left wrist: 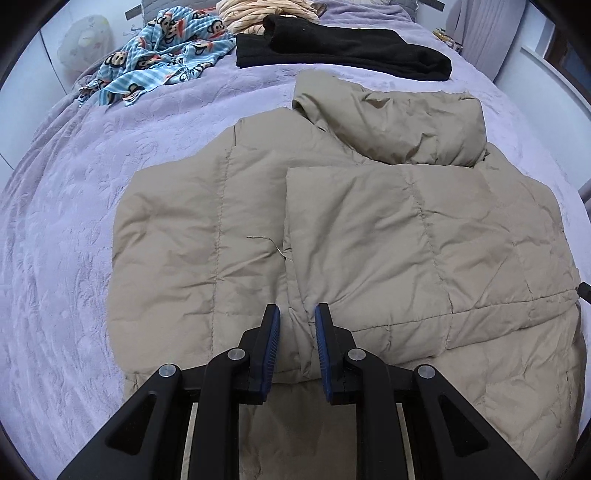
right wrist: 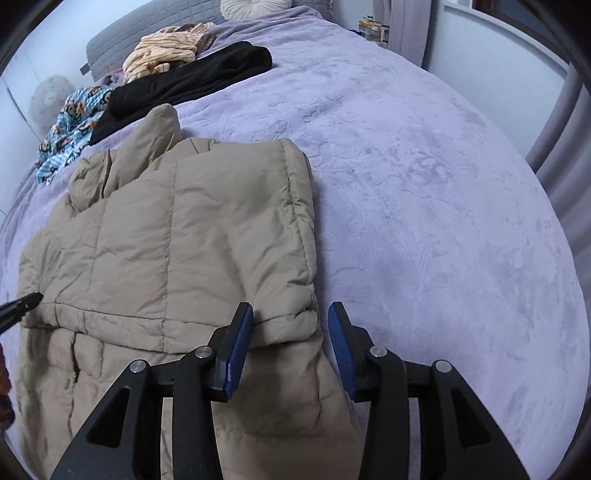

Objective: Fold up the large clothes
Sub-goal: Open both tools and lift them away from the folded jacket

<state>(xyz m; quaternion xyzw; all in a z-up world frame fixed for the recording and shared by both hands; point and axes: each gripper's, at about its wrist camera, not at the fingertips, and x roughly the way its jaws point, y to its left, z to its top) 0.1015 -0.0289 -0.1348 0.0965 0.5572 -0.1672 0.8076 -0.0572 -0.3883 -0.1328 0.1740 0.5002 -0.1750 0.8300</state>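
Observation:
A tan quilted puffer jacket (left wrist: 351,229) lies flat on the lilac bedspread (left wrist: 66,229), one sleeve folded across its body and the hood at the far end. My left gripper (left wrist: 297,314) hovers over the folded sleeve's near edge, jaws a little apart, holding nothing. In the right wrist view the jacket (right wrist: 177,251) fills the left half. My right gripper (right wrist: 291,317) is open around the jacket's right edge, near the folded sleeve's cuff, not closed on it. The left gripper's tip (right wrist: 22,304) shows at the far left edge.
A folded black garment (left wrist: 343,48), a blue monkey-print cloth (left wrist: 159,55) and a peach striped garment (left wrist: 258,14) lie at the bed's far end. A round pillow (right wrist: 255,7) sits by the headboard. A curtain (right wrist: 561,147) hangs at the right.

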